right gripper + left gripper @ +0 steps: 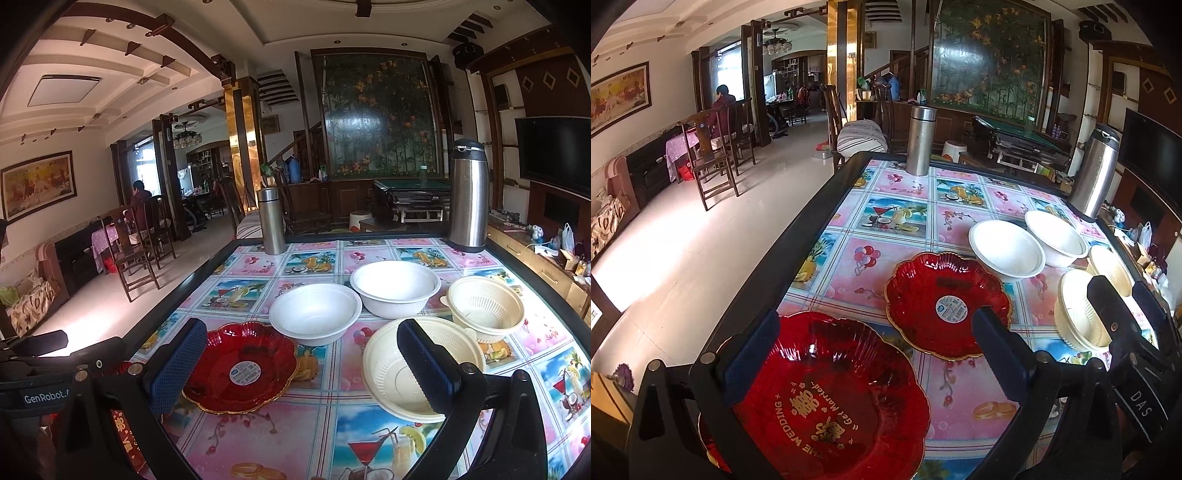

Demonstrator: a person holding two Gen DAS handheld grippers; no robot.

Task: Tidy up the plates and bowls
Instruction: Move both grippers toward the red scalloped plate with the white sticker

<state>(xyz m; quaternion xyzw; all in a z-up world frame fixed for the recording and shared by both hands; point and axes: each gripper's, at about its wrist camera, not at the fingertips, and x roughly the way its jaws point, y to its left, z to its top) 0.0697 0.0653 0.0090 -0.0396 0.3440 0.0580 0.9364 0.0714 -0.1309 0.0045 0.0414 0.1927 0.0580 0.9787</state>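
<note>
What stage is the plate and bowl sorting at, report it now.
Done: nothing is stacked; both white bowls, both cream bowls and the stickered red plate lie apart on the table. In hand: the open left gripper brackets the wedding plate; the right gripper hovers open. Left: all grouping.

Two red plates [827, 398] [945, 302], two white bowls [316, 314] [395, 288], two cream bowls [391, 373] [487, 308], all upright.

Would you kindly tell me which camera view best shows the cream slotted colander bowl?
The right wrist view: the cream slotted colander bowl sits whole and unobstructed, its slots visible. In the left wrist view it is squeezed at the right edge, partly behind the other gripper.
</note>
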